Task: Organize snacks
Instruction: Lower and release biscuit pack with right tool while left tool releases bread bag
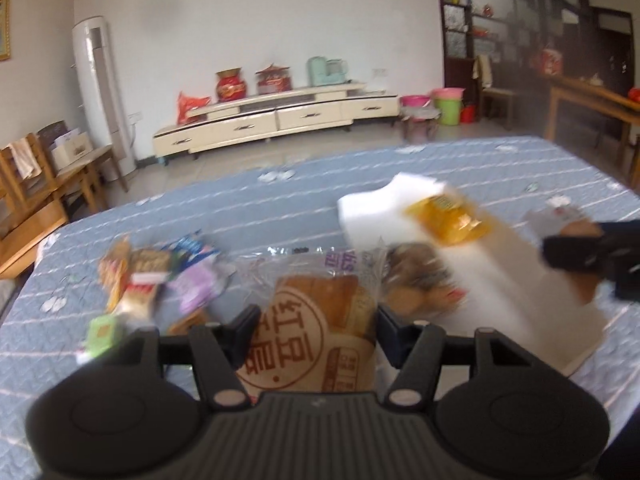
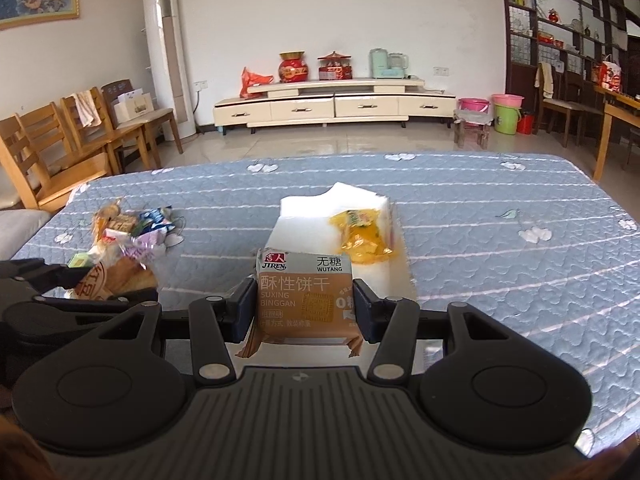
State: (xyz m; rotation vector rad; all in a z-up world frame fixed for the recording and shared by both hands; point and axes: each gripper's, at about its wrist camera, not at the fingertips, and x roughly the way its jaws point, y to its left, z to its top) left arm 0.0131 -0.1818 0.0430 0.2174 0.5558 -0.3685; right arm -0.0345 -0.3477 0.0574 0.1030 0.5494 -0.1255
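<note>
My left gripper [image 1: 316, 334] is shut on a clear bread packet [image 1: 320, 320] with a brown round print, held just above the blue quilted tabletop [image 1: 260, 208]. The same packet [image 2: 128, 276] shows at the left of the right wrist view. My right gripper [image 2: 305, 308] is shut on a brown biscuit packet [image 2: 306, 300], upright between the pads. Beyond it lies a white open box [image 2: 304, 216] holding a yellow snack bag [image 2: 364, 236]. The left wrist view shows that box [image 1: 368, 212] and the yellow bag [image 1: 448, 216] blurred.
A pile of mixed snack packets [image 2: 128, 228] lies on the table's left side, seen also as the pile [image 1: 160, 276]. A blurred brown packet [image 1: 416, 280] sits by the box. Wooden chairs [image 2: 60, 140] stand off the left edge, a low cabinet [image 2: 332, 104] beyond.
</note>
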